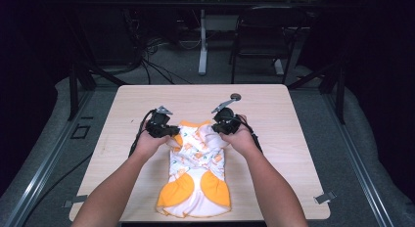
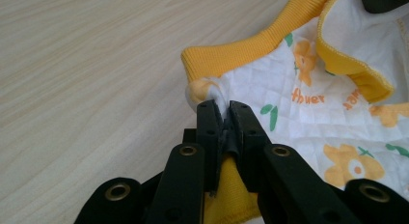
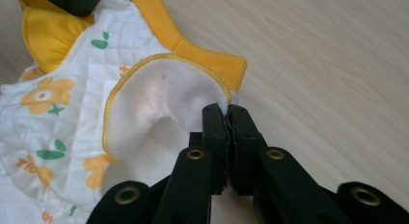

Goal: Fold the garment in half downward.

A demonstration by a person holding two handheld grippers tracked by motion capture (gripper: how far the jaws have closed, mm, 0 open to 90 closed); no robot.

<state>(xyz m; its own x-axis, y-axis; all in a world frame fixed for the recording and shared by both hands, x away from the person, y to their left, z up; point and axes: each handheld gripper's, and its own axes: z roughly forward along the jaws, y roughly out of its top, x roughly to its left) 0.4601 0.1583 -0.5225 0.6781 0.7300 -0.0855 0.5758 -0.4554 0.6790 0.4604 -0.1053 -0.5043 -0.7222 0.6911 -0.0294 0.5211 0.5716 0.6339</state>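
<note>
Both corners pinched: left gripper (image 2: 224,119) and right gripper (image 3: 226,119) clamp tight on the far edge of the small garment (image 1: 195,173); folding looks barely begun.

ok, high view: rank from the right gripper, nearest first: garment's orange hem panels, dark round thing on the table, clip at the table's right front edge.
1. Dark round thing, just beyond the right gripper.
2. Orange hem panels, nearer the person.
3. Clip, right front edge.
</note>
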